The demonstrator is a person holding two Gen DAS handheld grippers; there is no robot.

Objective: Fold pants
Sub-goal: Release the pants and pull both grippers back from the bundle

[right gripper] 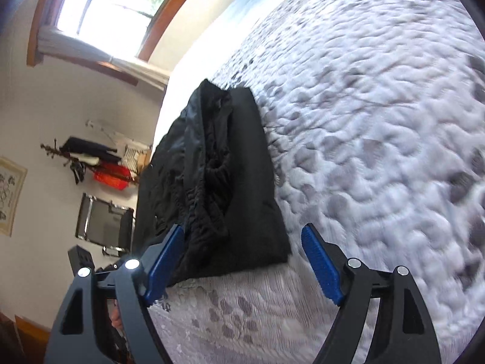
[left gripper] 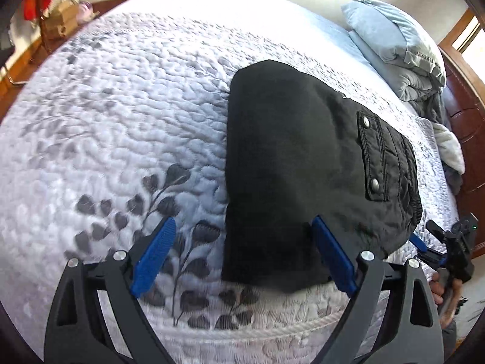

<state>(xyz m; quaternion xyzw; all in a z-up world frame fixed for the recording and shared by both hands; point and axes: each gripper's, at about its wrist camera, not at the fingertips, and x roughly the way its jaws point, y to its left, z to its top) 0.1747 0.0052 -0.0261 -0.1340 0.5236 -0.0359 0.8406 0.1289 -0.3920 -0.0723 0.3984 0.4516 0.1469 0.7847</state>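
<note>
The left gripper (left gripper: 244,233) hung with jaws spread, holding nothing, over the folded black pants (left gripper: 303,163) at the near edge of the quilted bed (left gripper: 121,115). The right gripper (right gripper: 242,242) was likewise spread and empty beside the pants' waistband end.

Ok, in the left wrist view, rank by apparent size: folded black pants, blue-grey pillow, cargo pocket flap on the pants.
1. Black pants, by far the largest.
2. Blue-grey pillow, though it lies farther off, so its true size is unsure.
3. Pocket flap, clearly smallest.
</note>
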